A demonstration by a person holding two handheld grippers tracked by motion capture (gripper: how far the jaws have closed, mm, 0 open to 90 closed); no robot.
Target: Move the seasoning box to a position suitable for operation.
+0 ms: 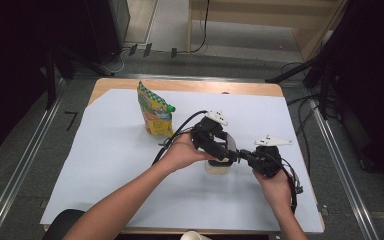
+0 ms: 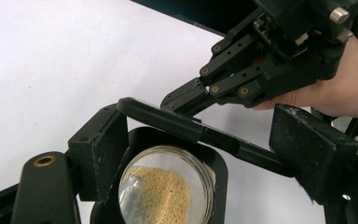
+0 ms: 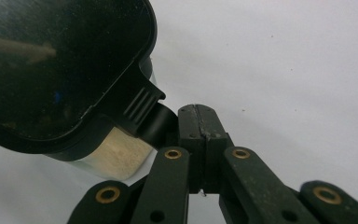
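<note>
A clear container (image 1: 217, 168) of beige granules (image 2: 161, 196) stands on the white sheet at the middle right. Its flat black lid (image 2: 193, 129) is tilted up over the round opening. My left gripper (image 2: 205, 140) is shut on that lid, one pad (image 2: 103, 154) at each end. In the high view the left gripper (image 1: 224, 154) sits right over the container. My right gripper (image 3: 198, 122) is shut, with its tips against the ridged tab (image 3: 142, 107) of the lid (image 3: 51, 60). It reaches in from the right (image 1: 241, 155), and its tips (image 2: 179, 99) meet the lid's edge.
A yellow and green pouch (image 1: 155, 111) with a green cap stands upright at the back left of the white sheet (image 1: 105, 165). A paper cup rim (image 1: 194, 235) shows at the table's near edge. Cables trail from both grippers.
</note>
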